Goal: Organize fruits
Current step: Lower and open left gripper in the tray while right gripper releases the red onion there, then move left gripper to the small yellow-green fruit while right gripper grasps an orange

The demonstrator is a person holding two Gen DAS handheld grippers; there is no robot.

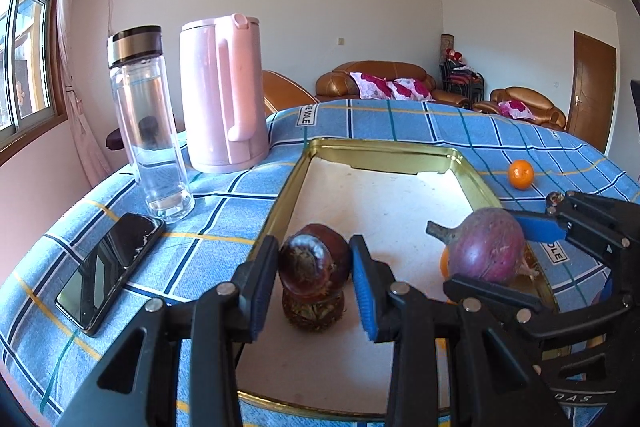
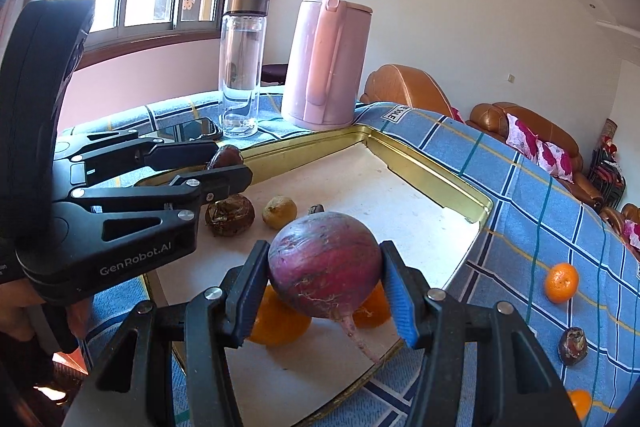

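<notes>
Fingers of the left hand-held gripper [image 1: 314, 281] are narrowly set and clamp a dark brown water chestnut [image 1: 314, 261], lifted just above another chestnut [image 1: 313, 311] lying in the gold tray [image 1: 384, 146]. The right hand-held gripper [image 2: 324, 293] stands somewhat wider, its pads pressed on a purple-red radish [image 2: 324, 263] held over two oranges [image 2: 276, 323] in the tray. On the tabletop's blue checked cloth [image 2: 532, 211] beside the tray lies another orange [image 2: 561, 282].

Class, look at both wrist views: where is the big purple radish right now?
The purple radish sits clamped in the right gripper, above the near right part of the gold tray, with oranges directly beneath it in the tray.
</notes>
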